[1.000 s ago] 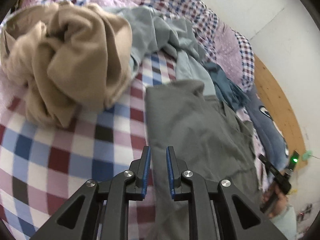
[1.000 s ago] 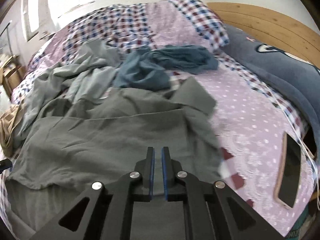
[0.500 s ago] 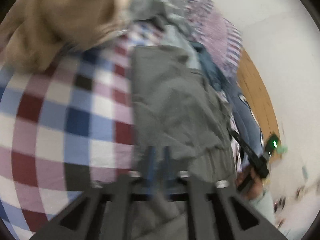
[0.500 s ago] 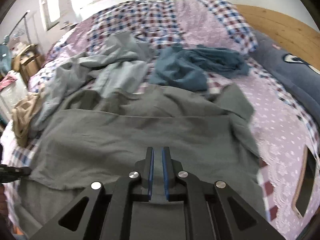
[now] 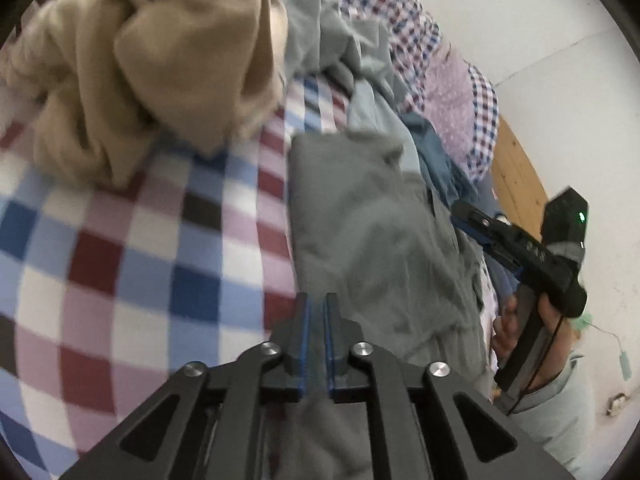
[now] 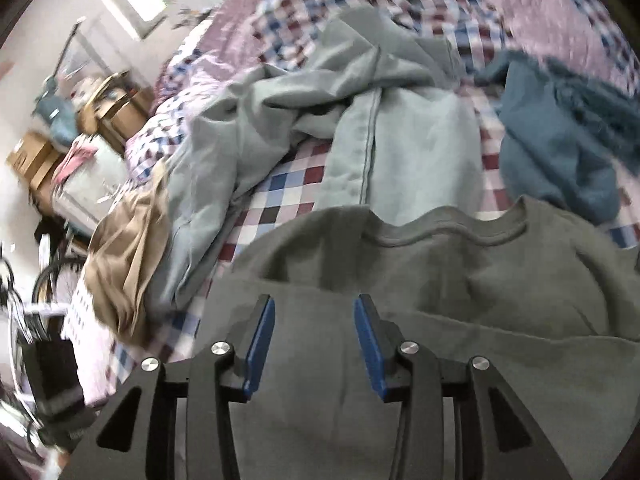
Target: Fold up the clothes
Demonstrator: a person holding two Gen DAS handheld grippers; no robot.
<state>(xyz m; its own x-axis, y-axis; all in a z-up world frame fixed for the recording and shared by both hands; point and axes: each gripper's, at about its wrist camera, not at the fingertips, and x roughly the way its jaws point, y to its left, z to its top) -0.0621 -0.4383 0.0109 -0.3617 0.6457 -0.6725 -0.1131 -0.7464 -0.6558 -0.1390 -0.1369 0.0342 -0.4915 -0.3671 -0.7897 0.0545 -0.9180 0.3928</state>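
- The grey T-shirt (image 6: 420, 380) lay spread flat on the checked bedspread (image 5: 132, 264), close under both grippers at the near edge of the bed.
- In the right wrist view its ribbed collar (image 6: 452, 230) faced away from the camera, towards the far end of the bed, so the shirt's long axis ran from the near edge up the bed.
- A fold line crossed the shirt below the collar, with one layer lying over another.
- The left gripper (image 5: 316, 344) hovered at the shirt's left edge, its jaws narrow and opening; grey cloth showed in the slim gap, but I could not tell whether the pads pressed it.
- The right gripper (image 6: 314, 344) stood over the shirt's middle, jaws about half apart and opening, nothing between them.
- A beige garment (image 5: 152, 60), a light grey-green garment (image 6: 404, 132) and a blue garment (image 6: 560, 140) lay crumpled beyond the shirt.
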